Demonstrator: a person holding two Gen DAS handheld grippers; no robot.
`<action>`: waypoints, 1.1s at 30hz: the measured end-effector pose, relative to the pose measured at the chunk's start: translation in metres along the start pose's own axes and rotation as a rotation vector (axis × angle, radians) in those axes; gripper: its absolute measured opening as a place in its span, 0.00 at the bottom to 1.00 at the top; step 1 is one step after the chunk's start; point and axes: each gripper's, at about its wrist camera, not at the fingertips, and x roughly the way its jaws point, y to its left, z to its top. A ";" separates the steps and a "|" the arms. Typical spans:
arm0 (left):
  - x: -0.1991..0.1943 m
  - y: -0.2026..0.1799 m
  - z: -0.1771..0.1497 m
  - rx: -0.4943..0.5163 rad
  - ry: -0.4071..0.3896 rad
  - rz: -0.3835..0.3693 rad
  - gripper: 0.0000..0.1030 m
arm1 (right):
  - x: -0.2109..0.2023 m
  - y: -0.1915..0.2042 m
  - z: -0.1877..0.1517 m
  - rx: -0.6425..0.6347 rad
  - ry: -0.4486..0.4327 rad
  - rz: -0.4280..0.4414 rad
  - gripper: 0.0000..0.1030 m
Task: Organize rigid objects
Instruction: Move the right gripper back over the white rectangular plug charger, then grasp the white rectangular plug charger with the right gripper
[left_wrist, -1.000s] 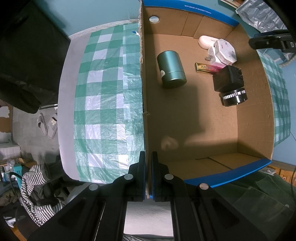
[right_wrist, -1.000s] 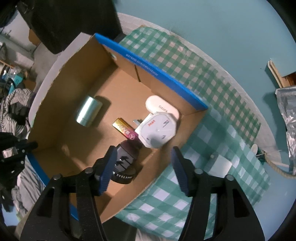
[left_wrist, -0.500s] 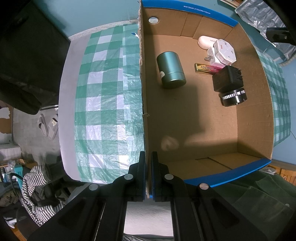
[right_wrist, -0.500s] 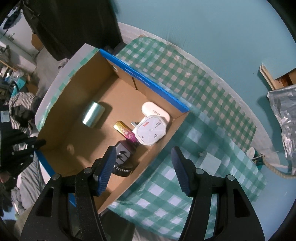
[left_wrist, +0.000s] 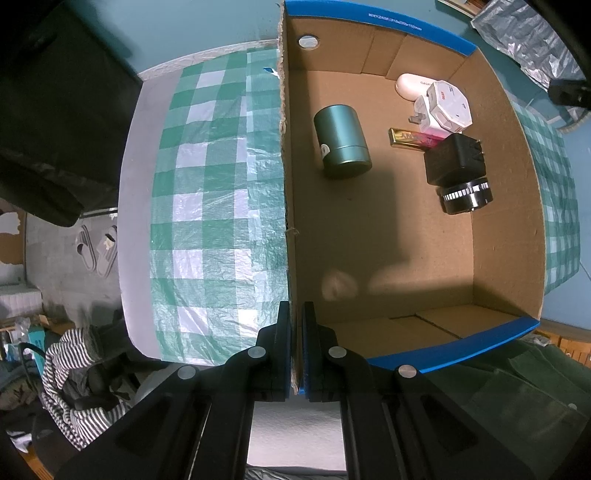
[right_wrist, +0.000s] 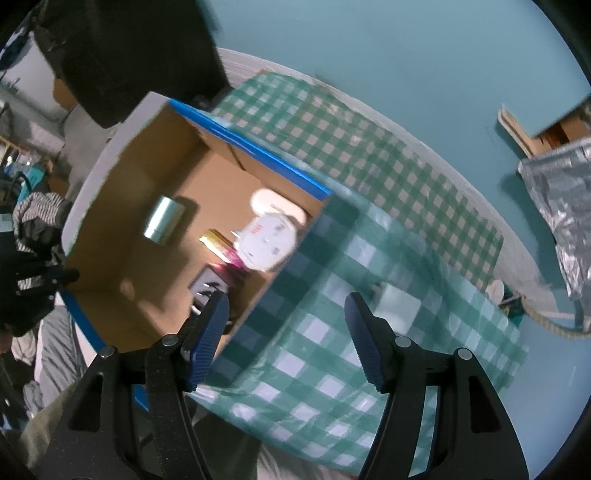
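**Box wall pinched, right jaws opening over cloth**

At the bottom centre of the left wrist view, the cardboard box (left_wrist: 491, 206) wall is clamped by the left gripper (left_wrist: 296, 347). A green canister (left_wrist: 341, 142), a white adapter (left_wrist: 448, 109) and a black lens (left_wrist: 460, 173) are seen inside, toward the upper right. In the right wrist view, the right gripper (right_wrist: 286, 332) is seen opening, empty, above the checked cloth (right_wrist: 388, 332).
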 end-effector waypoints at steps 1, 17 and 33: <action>0.000 0.000 0.000 0.000 0.000 0.000 0.04 | 0.002 -0.006 -0.003 0.012 0.006 -0.003 0.64; 0.000 -0.001 0.001 -0.022 0.007 0.007 0.04 | 0.071 -0.117 -0.025 0.271 0.120 -0.042 0.65; 0.000 0.001 0.002 -0.062 0.012 0.016 0.04 | 0.138 -0.149 -0.032 0.391 0.149 0.012 0.65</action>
